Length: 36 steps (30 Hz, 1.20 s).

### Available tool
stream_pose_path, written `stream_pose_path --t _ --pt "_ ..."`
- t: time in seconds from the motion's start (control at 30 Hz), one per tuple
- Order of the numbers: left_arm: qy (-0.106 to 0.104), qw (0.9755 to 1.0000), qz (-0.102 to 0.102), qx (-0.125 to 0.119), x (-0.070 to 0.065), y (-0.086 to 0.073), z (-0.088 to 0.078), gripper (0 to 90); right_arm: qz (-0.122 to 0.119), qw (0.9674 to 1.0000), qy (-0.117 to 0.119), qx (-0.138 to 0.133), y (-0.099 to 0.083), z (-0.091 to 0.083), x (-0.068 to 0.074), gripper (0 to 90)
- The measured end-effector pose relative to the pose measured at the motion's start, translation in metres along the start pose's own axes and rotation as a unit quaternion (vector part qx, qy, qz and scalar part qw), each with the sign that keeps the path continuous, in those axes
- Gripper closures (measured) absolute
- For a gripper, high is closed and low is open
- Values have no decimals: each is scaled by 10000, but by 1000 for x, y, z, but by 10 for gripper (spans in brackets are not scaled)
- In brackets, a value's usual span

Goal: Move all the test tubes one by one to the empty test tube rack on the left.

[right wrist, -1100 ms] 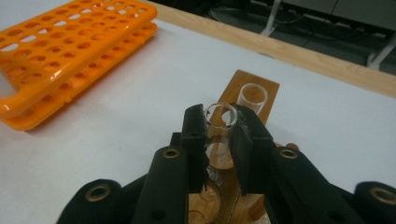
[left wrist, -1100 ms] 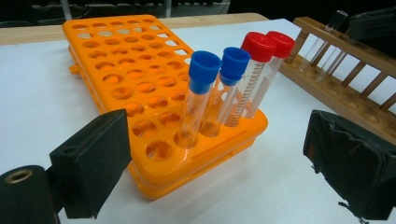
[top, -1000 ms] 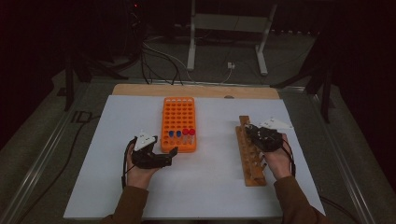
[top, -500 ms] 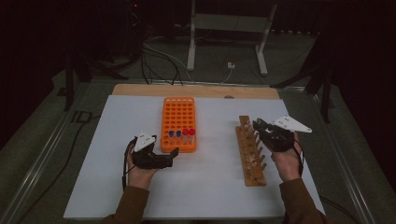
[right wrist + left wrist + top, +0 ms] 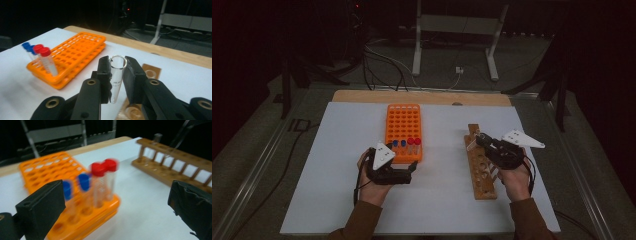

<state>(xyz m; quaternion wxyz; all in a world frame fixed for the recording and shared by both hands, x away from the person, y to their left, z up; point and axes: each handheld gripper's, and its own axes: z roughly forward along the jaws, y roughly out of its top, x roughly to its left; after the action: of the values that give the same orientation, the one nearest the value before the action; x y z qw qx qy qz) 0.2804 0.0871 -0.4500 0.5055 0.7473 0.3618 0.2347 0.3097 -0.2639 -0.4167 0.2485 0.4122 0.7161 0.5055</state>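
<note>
While I lift: keep glass tube (image 5: 117,75) upright — clear of wooden rack (image 5: 479,167).
Right gripper (image 5: 117,65): clamped on tube.
Left gripper (image 5: 115,202): apart — empty.

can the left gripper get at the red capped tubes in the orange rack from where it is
Probably yes: the left gripper stands open with nothing between its jaws, and the red capped tubes sit at the near corner of the orange rack, just ahead.

Orange rack (image 5: 403,131) mid-tabletop (image 5: 337,175), two blue-capped (image 5: 399,143) and two red-capped tubes (image 5: 414,141) in near row. Left tongs (image 5: 412,167) just beside rack's near corner, jaws apart. Right tongs (image 5: 478,140) over wooden rack (image 5: 479,170), clamped on a clear tube (image 5: 471,144).
</note>
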Motion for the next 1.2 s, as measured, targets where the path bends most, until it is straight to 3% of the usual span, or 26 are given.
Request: stream_pose_path --t 0.1,0.4,0.6,0.7,0.97,1.2 --pt "-138 9998 121 -15 -12 6 7 25 -59 9999 102 56 0 3 8 764" --pt "-665 9977 112 100 -38 17 40 102 -286 9983 455 226 -3 7 28 764" --pt "-699 9971 115 263 -49 17 56 199 -262 9965 720 342 -5 13 39 762" --pt "-657 9969 283 340 -57 18 61 236 -309 9954 812 403 -5 16 45 762" --pt "-760 9944 617 401 -72 19 69 513 -269 9930 1036 501 -7 21 55 761" --pt "-861 9936 640 349 -73 19 70 667 -233 9917 1148 531 -7 22 57 761"
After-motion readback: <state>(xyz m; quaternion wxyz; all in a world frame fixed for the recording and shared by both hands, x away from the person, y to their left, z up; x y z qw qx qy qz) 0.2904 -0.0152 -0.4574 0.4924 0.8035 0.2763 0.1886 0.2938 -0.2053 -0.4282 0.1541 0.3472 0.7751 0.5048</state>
